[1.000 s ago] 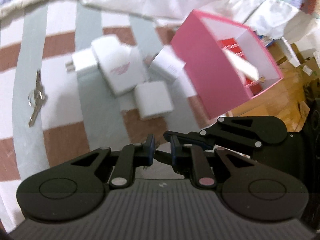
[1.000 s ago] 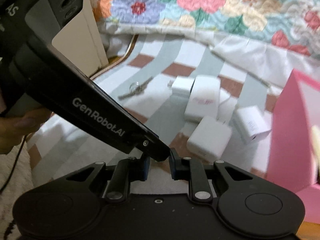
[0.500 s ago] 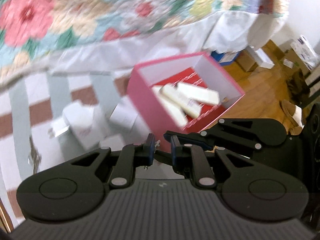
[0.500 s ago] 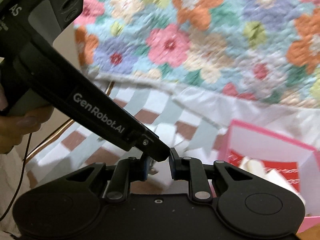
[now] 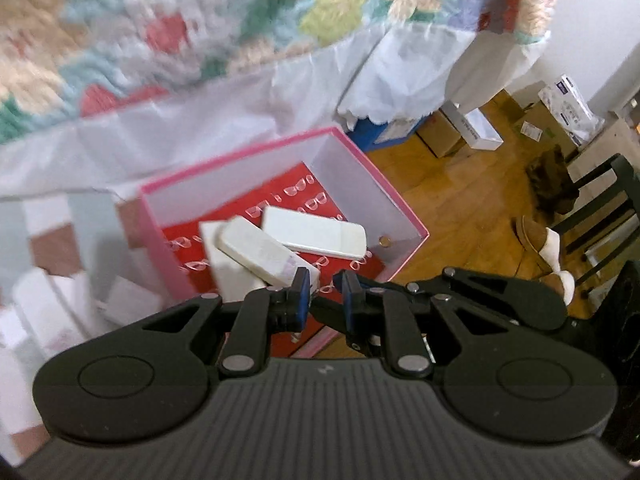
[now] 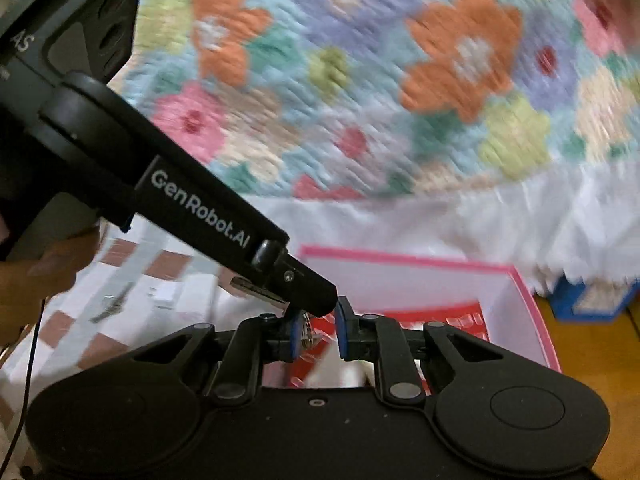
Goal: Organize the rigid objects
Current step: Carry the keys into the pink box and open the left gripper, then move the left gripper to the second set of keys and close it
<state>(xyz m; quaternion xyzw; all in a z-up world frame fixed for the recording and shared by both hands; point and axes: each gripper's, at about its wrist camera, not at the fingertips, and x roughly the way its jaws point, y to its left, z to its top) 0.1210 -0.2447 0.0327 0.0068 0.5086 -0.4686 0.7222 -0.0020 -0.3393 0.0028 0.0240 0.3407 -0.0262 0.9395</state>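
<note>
The pink box [image 5: 356, 172] with a red patterned floor stands open at the bed's edge. Inside lie two flat white devices [image 5: 312, 232] [image 5: 256, 250] on a white block, and a coin [image 5: 384, 241]. My left gripper [image 5: 325, 294] hovers over the box's near corner, shut. Its tip [image 6: 316, 300] crosses between the fingers of my right gripper [image 6: 318, 330], whose jaws are closing. A small shiny metal piece [image 6: 307, 332], perhaps a key on a ring, hangs in that gap; I cannot tell which gripper holds it. The right gripper's finger [image 5: 460, 292] reaches in from the right.
White chargers [image 5: 128, 300] and a set of keys [image 6: 108, 308] lie on the striped sheet, left of the box. A floral quilt [image 6: 440, 80] covers the bed behind. Right of the bed are wooden floor, cardboard boxes [image 5: 476, 128], slippers [image 5: 540, 240] and a black chair [image 5: 600, 208].
Both grippers rose and swung right, from over the chargers to over the pink box. The views tilted up, so the quilt and the room fill more of them.
</note>
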